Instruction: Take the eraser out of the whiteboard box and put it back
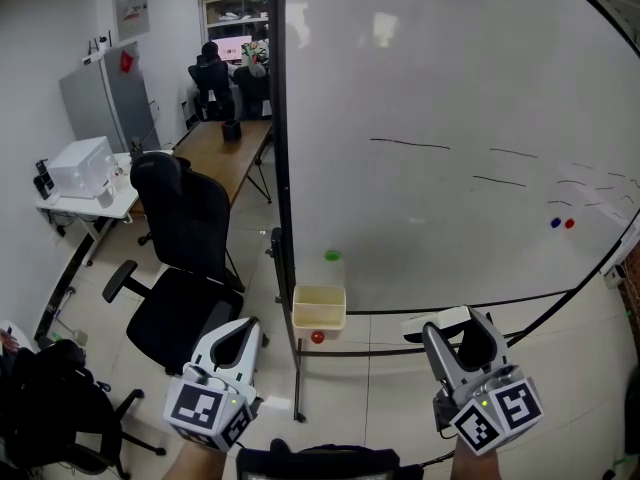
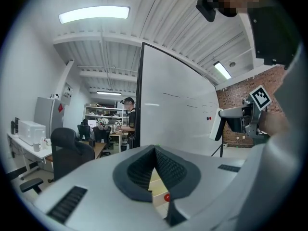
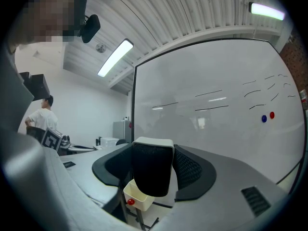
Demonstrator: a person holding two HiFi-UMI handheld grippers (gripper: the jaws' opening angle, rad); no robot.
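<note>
The cream whiteboard box [image 1: 320,319] hangs at the lower left corner of the whiteboard [image 1: 450,148], with a red magnet [image 1: 317,337] on its front. My right gripper [image 1: 456,322] is level, low and to the right of the box, shut on the eraser [image 3: 153,172], a white-backed block with black felt. In the right gripper view the box [image 3: 138,197] shows just below the held eraser, apart from it. My left gripper [image 1: 243,328] hangs left of the box with its pads [image 2: 144,166] meeting and nothing between them.
A black office chair [image 1: 185,258] stands left of the board's frame. Behind it are a wooden desk [image 1: 215,148] and a white table [image 1: 85,203] carrying a machine. A person [image 2: 129,119] stands beyond the board. Blue and red magnets [image 1: 562,223] stick to the board.
</note>
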